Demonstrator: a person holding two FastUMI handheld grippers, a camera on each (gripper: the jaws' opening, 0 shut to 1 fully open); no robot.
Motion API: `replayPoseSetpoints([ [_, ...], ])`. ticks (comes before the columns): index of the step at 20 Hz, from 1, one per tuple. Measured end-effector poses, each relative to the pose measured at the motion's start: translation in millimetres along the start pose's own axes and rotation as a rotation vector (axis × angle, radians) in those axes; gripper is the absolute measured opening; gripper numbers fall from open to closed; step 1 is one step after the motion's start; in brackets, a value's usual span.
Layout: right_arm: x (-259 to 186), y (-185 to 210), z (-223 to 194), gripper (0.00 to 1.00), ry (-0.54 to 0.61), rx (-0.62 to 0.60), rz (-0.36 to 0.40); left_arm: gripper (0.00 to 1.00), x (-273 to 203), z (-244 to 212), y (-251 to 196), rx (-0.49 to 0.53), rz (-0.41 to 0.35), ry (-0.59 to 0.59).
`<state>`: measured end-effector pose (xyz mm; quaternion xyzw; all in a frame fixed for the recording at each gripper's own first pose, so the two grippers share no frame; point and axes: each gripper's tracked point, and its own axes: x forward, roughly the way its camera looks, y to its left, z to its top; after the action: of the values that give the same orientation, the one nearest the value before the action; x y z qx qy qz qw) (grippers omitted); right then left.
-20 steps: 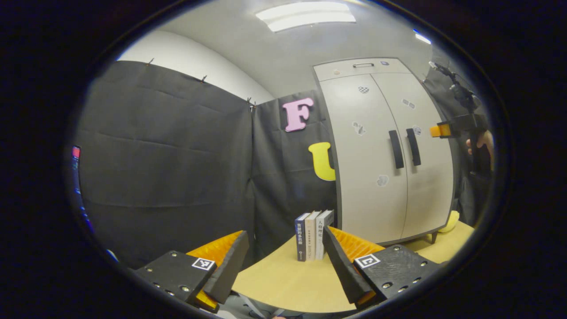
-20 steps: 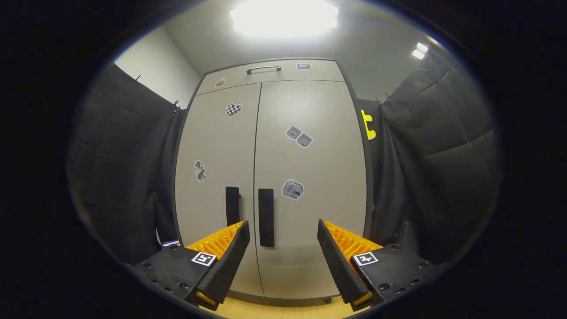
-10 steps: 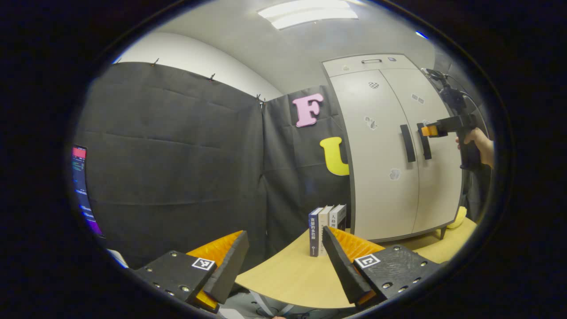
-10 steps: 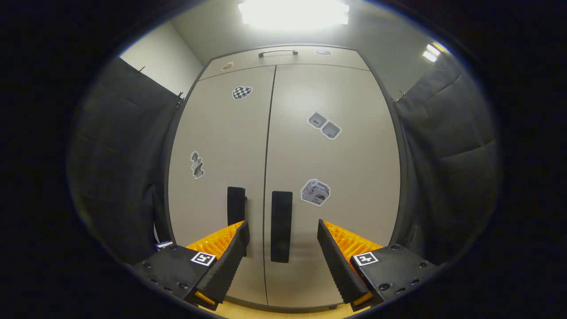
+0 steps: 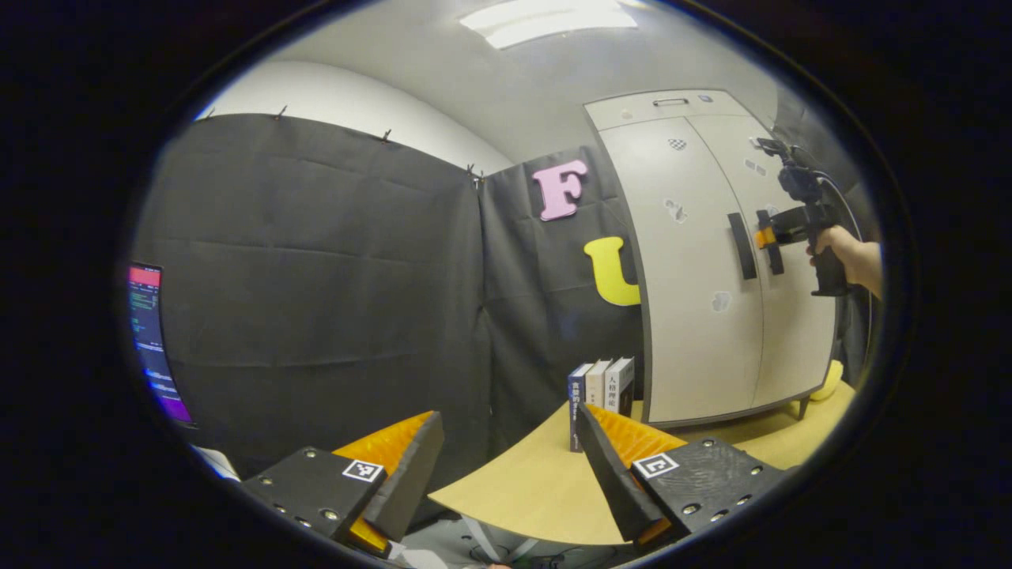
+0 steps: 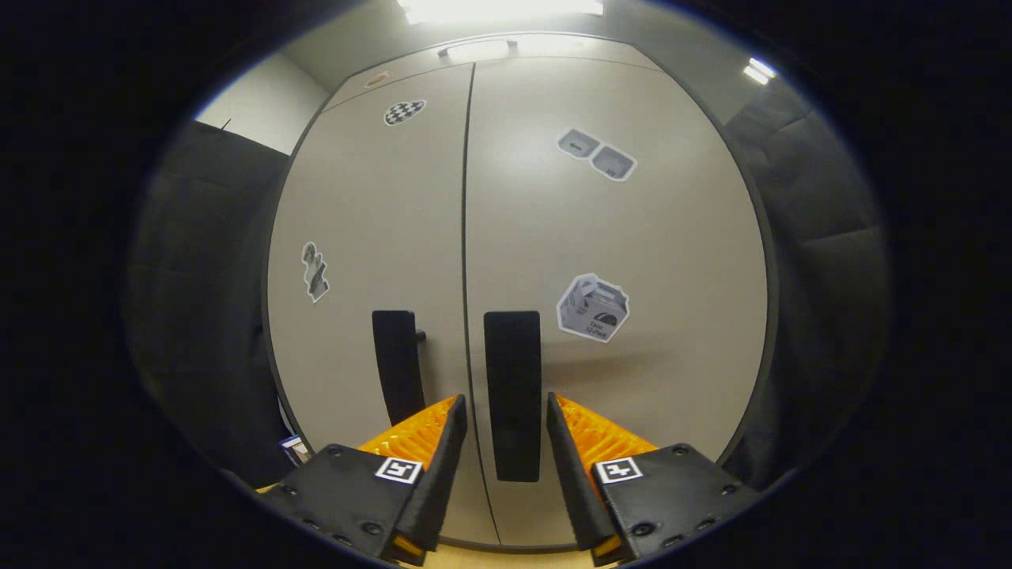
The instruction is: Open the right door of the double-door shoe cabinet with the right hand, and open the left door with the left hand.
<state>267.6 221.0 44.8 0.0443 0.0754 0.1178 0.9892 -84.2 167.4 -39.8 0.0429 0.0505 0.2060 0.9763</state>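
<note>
The pale shoe cabinet (image 6: pixel 443 221) has both doors closed. Its right door (image 6: pixel 632 237) carries a dark vertical handle (image 6: pixel 514 379), and the left door (image 6: pixel 356 237) carries a matching handle (image 6: pixel 395 363). My right gripper (image 6: pixel 506 403) is open, with one finger on each side of the right door's handle and narrow gaps showing. In the left gripper view the cabinet (image 5: pixel 696 316) stands at the far right, and a hand (image 5: pixel 842 253) holds the right gripper (image 5: pixel 764 237) at the right handle (image 5: pixel 776 254). My left gripper (image 5: pixel 508 415) is open and holds nothing, far from the cabinet over the table's near edge.
A light wooden table (image 5: pixel 538 490) bears the cabinet and three upright books (image 5: pixel 601 387) beside the cabinet's left side. A yellow object (image 5: pixel 826 383) lies by the cabinet's right foot. A lit screen (image 5: pixel 150 332) stands at the far left. A drawer handle (image 5: pixel 670 101) tops the cabinet.
My right gripper has moved up to the cabinet and its fingers have narrowed around the right door's handle. The left gripper has turned slightly left, so the cabinet sits farther right in its view.
</note>
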Motion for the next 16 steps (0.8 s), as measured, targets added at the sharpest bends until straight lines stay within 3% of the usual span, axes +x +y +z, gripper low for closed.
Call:
replayPoseSetpoints([
  [2, 6.7, -2.2, -3.8, 0.49, 0.024, 0.017, -0.015, 1.00, 1.3, -3.1, 3.2, 0.001, 0.008, 0.009],
  [5, 19.2, -6.0, -9.5, 0.47, 0.043, 0.021, -0.029, 1.00, 4.0, -4.5, 5.5, -0.001, 0.012, 0.012],
  [6, 11.5, -4.0, -6.3, 0.36, 0.047, 0.010, -0.032, 1.00, 4.7, -4.1, 5.6, 0.001, 0.013, 0.010],
  [9, 11.3, -4.9, -7.2, 0.27, 0.042, -0.022, -0.041, 1.00, 5.8, 0.6, 4.3, 0.001, 0.008, 0.003],
  [10, 12.6, -4.4, -6.4, 0.16, 0.038, -0.023, -0.041, 1.00, 4.5, 1.5, 4.1, 0.001, 0.005, -0.001],
  [16, -0.7, -3.7, -9.3, 0.17, 0.083, -0.004, 0.007, 1.00, 3.4, 7.6, 0.7, -0.007, -0.016, -0.019],
])
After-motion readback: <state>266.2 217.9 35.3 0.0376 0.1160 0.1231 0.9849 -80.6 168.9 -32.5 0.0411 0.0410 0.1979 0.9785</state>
